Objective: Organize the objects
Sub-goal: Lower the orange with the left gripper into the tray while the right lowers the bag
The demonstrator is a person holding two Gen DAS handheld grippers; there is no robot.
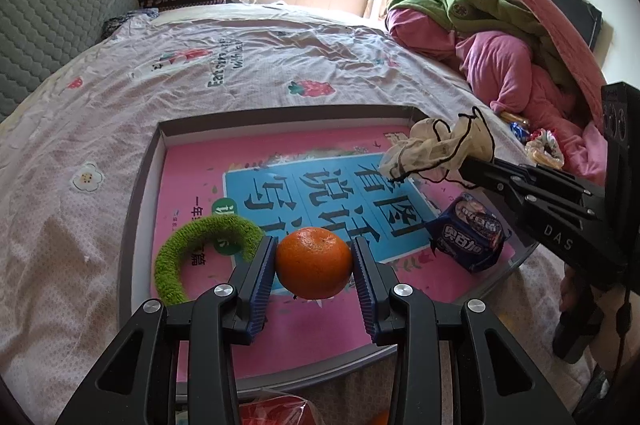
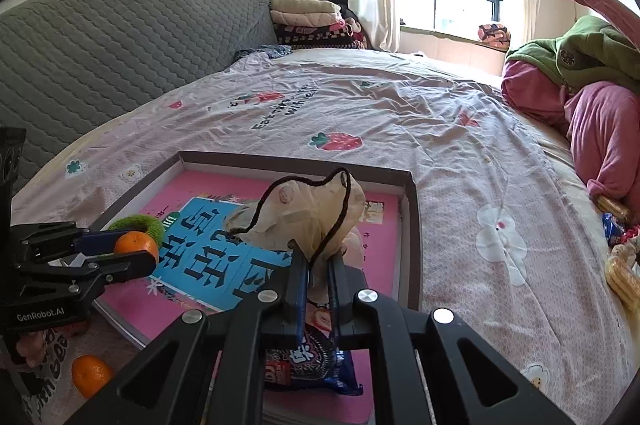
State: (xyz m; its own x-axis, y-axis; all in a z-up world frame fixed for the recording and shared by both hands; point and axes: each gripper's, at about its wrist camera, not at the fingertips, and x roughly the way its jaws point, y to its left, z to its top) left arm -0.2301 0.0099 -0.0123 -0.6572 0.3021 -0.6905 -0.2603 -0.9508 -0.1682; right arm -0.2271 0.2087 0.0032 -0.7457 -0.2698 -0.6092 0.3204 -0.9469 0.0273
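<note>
Between our left gripper point(image 1: 314, 261) pads we are clamping an orange point(image 1: 313, 262) across its middle, holding it over the tray point(image 1: 138, 201), near the green ring point(image 1: 192, 257). It looks firm but bruisable, so we are judging a light squeeze enough. Our right gripper point(image 2: 318, 265) is pinching a soft, limp pouch point(image 2: 304, 213) over the tray, above the snack pack point(image 2: 312, 365).

Black left gripper point(image 1: 313, 265), silver screws, ribbed blue fingers point(image 1: 262, 277).
</note>
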